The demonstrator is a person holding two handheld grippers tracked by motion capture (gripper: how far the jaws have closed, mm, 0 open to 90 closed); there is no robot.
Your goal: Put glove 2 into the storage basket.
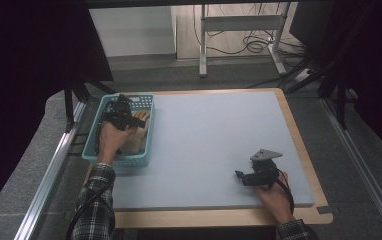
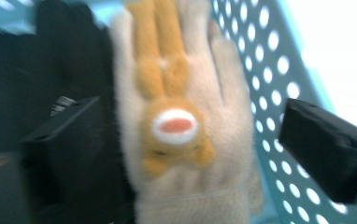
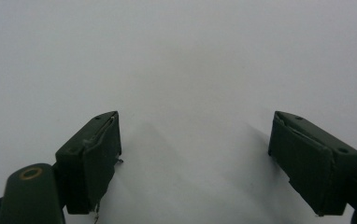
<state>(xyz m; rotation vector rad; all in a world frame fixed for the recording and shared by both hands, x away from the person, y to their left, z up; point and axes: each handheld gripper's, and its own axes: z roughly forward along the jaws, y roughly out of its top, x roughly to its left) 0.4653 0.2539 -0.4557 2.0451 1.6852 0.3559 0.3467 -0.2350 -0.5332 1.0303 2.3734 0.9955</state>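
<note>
Left tongs (image 2: 186, 140) wide astride glove (image 2: 186, 116) in basket (image 2: 279, 93).

Surface (image 1: 214, 150): pale grey-blue mat on a light wooden board; wood shows along the far, right and near edges. Floor (image 1: 144, 75): grey carpet beyond the far edge and along the right edge. Wall panel (image 1: 129, 30): white, past the far left corner. Table frame (image 1: 241, 25): pale metal legs standing on a wooden floor, with loose black cables (image 1: 254, 45) beneath it. Dark curtains (image 1: 24, 50): hanging left and right. Aluminium rails (image 1: 49, 170): flanking both side edges. Light: dim, even.
</note>
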